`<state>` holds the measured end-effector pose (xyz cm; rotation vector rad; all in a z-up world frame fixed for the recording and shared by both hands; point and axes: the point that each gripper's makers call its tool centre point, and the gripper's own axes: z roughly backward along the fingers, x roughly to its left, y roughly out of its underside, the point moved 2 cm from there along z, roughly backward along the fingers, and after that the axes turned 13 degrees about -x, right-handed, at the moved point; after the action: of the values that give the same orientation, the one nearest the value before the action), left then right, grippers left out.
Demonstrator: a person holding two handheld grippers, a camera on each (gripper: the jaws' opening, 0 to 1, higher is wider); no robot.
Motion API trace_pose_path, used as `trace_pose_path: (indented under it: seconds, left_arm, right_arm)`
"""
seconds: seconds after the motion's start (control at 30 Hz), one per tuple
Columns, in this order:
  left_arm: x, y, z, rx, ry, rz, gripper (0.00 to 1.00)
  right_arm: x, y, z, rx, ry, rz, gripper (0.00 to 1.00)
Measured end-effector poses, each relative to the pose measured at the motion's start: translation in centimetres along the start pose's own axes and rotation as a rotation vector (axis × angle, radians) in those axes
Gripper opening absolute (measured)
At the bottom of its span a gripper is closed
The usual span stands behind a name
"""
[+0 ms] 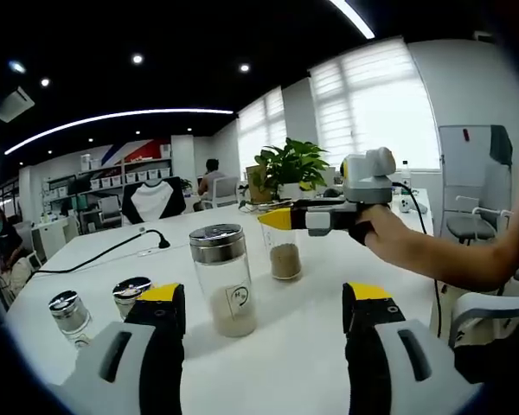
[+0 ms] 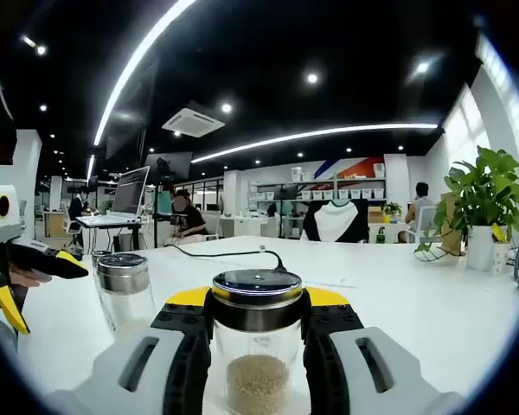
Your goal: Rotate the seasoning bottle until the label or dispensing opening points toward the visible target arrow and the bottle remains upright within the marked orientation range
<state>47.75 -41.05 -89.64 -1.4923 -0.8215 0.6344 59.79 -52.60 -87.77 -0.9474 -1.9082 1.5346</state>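
Seasoning bottle [image 2: 257, 346] stood upright on the white surface [image 2: 415, 303], clamped between the fingers [image 2: 186, 341] of the right gripper [image 2: 257, 322] at its neck, just below the lid. It was clear glass with a shiny metal band and dark flat lid, holding a low layer of tan granules at its bottom. No label or arrow could be made out on it. In the left gripper view the same bottle [image 1: 285, 259] sat beyond the nearer jars, with the right gripper [image 1: 281, 219] closed on its top and a person's hand [image 1: 389, 233] behind.

The left gripper [image 1: 264, 303] was held with its fingers [image 1: 160, 303] spread apart and nothing between them. Just ahead of it stood a taller glass jar [image 1: 223, 278] with a metal lid, pale powder in its base. Two smaller metal-capped shakers [image 1: 70, 313] stood to its left, close together.

Farther along the surface a black cable [image 1: 104, 252] ran to a power strip. A potted plant [image 1: 291, 169] stood at the far end. Beyond were shelves [image 1: 112, 181] with boxes, a seated person [image 1: 212, 180], blinds on bright windows [image 1: 372, 108], and a dark ceiling with a curved light strip [image 1: 112, 119].
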Motion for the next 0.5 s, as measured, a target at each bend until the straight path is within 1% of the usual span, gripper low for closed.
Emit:
trace_pose_path:
  seconds: [0.13,0.23,0.33,0.4,0.5]
  left_arm:
    - [-0.5,0.1,0.2,0.004,0.009,-0.001,0.76]
    - [-0.7,0.0,0.3,0.005,0.013,-0.003,0.76]
    - [-0.9,-0.1,0.3,0.008,0.016,0.003,0.76]
    - [-1.1,-0.4,0.3,-0.004,0.019,0.013,0.76]
    - [-1.3,-0.5,0.1,-0.005,0.025,0.008,0.76]
  right_arm:
    - [0.6,0.0,0.5,0.007,-0.010,0.016,0.38]
    - [1.2,-0.2,0.8,-0.006,-0.019,-0.013,0.38]
    - [2.1,-0.7,1.3,-0.015,-0.038,-0.014,0.38]
    - [2.6,-1.0,1.5,-0.019,-0.051,-0.023,0.38]
    - [3.4,-1.4,1.8,-0.033,-0.071,-0.037,0.38]
